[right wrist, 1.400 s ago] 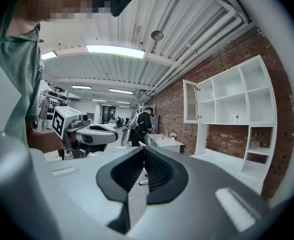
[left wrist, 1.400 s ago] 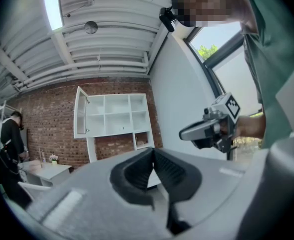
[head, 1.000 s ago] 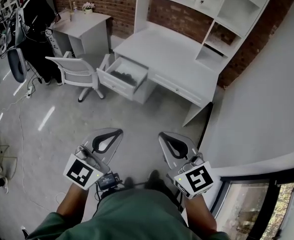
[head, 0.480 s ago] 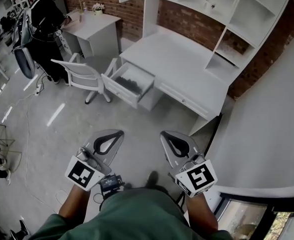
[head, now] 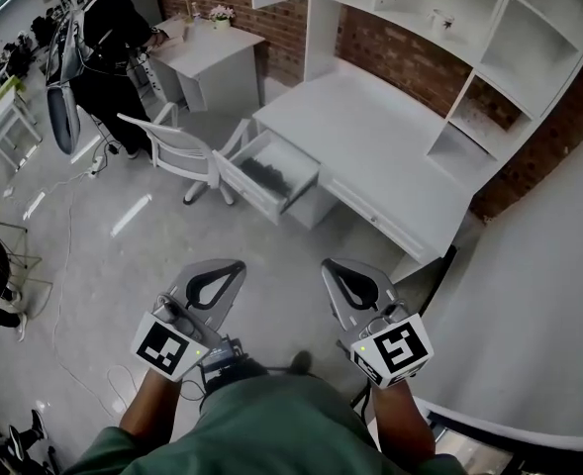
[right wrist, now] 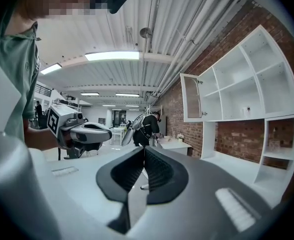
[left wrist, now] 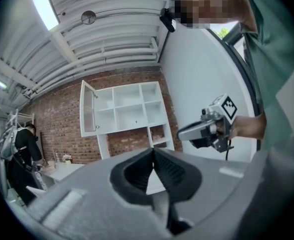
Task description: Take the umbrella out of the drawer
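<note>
Left claw (head: 238, 263) and right claw (head: 327, 264) are pressed together, empty; I see the drawer (head: 243, 184) open under the worktop's (head: 370, 137) left end.

Green shirt (head: 261, 426); the grey left gripper (head: 238, 263) and right gripper (head: 327, 264) each bear a white cube (head: 167, 344) with black markers

- The drawer (head: 243, 188) is white and is seen pulled open from the left end of the desk (head: 370, 137), at about 12 o'clock from the head view's middle.
- The umbrella (head: 269, 174) is seen only as a dark shape laid inside the drawer; no detail can be made out.
</note>
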Demonstrator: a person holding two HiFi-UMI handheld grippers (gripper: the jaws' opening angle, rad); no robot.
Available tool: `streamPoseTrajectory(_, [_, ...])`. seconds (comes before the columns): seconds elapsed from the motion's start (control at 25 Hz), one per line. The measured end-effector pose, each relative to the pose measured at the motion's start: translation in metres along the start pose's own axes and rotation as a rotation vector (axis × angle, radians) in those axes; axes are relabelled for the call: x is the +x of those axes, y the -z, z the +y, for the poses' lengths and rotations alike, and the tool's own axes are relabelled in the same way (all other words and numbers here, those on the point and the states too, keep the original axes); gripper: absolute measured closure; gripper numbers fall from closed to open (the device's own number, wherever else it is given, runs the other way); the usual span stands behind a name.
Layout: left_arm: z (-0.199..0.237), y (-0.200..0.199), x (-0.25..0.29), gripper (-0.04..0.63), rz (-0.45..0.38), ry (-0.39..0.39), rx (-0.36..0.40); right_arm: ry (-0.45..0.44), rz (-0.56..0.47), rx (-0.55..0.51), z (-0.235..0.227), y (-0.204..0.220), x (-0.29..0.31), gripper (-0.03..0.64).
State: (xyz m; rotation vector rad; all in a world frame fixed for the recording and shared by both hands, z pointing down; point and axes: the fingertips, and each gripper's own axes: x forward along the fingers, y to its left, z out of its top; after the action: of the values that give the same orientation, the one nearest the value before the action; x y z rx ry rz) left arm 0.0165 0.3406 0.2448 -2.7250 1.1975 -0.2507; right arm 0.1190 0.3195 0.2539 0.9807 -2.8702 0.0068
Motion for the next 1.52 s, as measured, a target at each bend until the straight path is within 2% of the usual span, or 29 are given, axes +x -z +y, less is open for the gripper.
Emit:
streamPoseTrajectory(0.32, [0.023, 0.008, 0.022, 0.592, 0.036, -0.035, -0.003, -0.032, 0.005, 0.027, -0.029, 0.009, 0.026, 0.611])
streamPoseTrajectory(0.6, [0.062, 0.017, 0.054, 0.592, 0.011, 0.01, -0.01, 0.002, 0.025, 0.02, -0.054, 0.009, 0.06, 0.611])
streamPoseTrajectory(1.2, [0.191, 0.04, 0.075, 0.591, -0.063, 0.116, -0.03, 0.111, 0.063, -0.017, -0.075, -0.012, 0.18, 0.611])
streamPoseTrajectory(1.52, [0.233, 0.056, 0.088, 0.592, -0.075, 0.124, -0.059, 0.116, 0.099, -0.025, -0.088, -0.011, 0.221, 0.611])
